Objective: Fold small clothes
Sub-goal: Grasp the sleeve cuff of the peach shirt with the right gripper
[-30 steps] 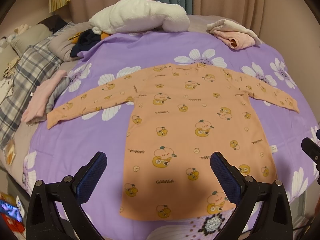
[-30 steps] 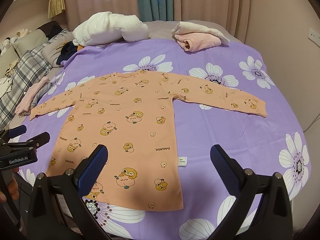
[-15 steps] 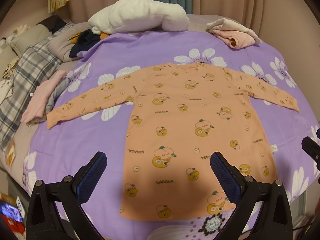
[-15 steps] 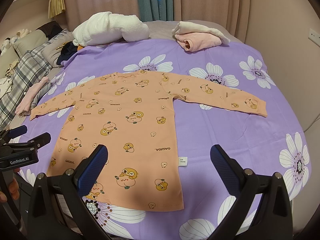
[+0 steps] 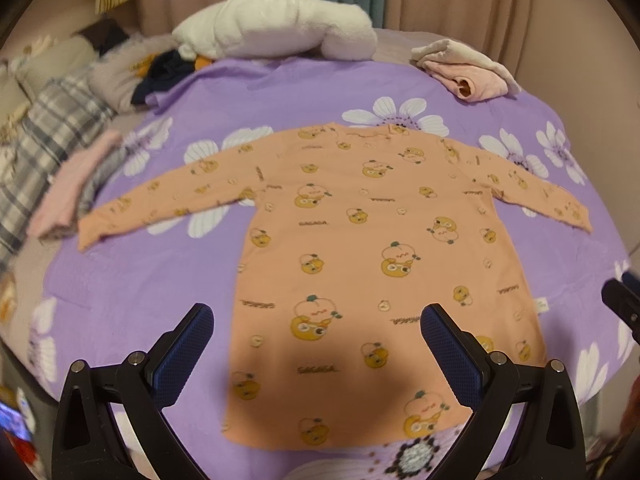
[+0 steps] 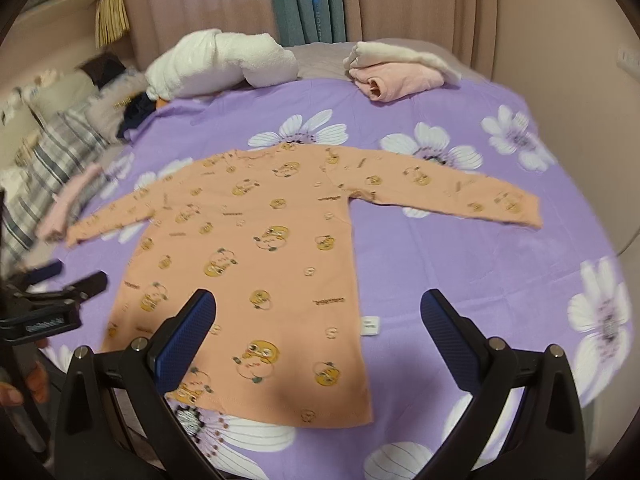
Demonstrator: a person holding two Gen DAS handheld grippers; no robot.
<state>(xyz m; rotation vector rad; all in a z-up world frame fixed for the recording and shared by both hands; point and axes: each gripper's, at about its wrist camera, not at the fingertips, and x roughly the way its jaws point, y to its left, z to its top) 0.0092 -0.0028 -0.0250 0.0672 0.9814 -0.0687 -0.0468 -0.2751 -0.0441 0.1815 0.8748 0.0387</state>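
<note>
An orange long-sleeved child's top (image 5: 360,248) printed with cartoon fruits lies flat on the purple flowered bedspread (image 5: 160,272), both sleeves spread out, hem toward me. It also shows in the right wrist view (image 6: 260,248). My left gripper (image 5: 316,336) is open and empty, held above the hem. My right gripper (image 6: 318,332) is open and empty, above the top's lower right side edge. The left gripper also shows at the left edge of the right wrist view (image 6: 60,292).
A white rolled blanket (image 5: 276,28) and a folded pink and cream garment (image 5: 468,72) lie at the far end of the bed. A plaid cloth (image 5: 48,140) and a pink garment (image 5: 68,188) lie at the left. Curtains (image 6: 316,0) hang behind.
Both grippers have moved forward and a little lower over the top; the top looks larger and slightly blurred. The top has not moved.
</note>
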